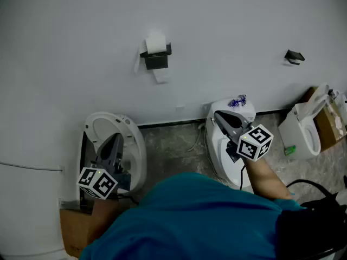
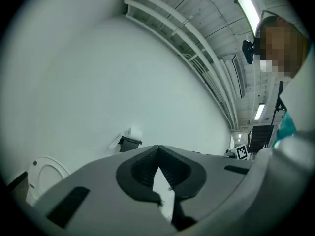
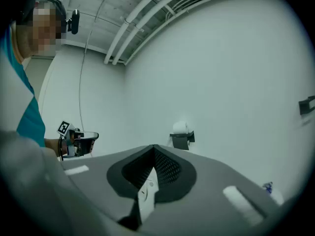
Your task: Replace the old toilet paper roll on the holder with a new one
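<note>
White paper roll [image 1: 156, 42] atop black wall holder [image 1: 158, 62], sheet [image 1: 161, 76] hanging below

We see soft white paper on the toilet paper roll [image 1: 156, 42], which sits on a matt black wall holder [image 1: 157, 60] (metal or plastic, we cannot tell). The pale painted wall [image 1: 65, 47] looks smooth and matt, the white toilet [image 1: 136, 148] glossy, and the grey floor [image 1: 173, 142] speckled like stone.

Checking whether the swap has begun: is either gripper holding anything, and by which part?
Nothing is held. The left gripper and the right gripper are both shut and empty; the roll sits on its holder.
</note>
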A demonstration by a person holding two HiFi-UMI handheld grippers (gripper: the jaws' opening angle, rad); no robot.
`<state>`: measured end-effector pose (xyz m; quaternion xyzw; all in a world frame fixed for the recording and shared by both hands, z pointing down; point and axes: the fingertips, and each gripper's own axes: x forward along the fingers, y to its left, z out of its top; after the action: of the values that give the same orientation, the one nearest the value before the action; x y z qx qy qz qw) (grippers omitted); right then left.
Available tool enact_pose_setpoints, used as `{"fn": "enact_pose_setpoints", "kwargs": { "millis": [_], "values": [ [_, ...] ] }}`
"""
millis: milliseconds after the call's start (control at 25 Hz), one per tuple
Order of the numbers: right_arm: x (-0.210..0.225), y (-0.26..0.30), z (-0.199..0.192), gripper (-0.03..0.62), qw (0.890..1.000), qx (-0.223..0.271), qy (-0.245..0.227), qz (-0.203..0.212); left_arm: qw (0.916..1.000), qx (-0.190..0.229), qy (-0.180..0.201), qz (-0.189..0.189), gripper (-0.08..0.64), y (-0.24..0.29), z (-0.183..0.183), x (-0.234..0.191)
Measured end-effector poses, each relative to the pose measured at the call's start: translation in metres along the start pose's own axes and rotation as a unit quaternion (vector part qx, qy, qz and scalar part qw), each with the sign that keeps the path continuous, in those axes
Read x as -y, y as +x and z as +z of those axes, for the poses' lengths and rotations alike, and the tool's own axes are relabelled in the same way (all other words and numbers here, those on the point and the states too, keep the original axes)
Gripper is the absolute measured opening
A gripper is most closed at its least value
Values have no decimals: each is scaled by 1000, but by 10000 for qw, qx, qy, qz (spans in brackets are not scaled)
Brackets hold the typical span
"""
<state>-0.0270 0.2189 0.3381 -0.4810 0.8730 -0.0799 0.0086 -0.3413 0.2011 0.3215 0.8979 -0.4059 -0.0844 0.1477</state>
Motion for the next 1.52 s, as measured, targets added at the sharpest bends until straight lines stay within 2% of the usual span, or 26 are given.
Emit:
{"fn": "enact_pose_setpoints", "kwargs": {
  "millis": [800, 1520],
  "values": [
    [2, -3, -2, -2, 9998, -24, -2, 187, 10000, -67, 9, 22, 8, 3, -7, 10],
    [104, -73, 10, -2, 9979, 95, 52, 633, 9997, -29, 65, 231, 8, 83, -45, 109]
  ]
}}
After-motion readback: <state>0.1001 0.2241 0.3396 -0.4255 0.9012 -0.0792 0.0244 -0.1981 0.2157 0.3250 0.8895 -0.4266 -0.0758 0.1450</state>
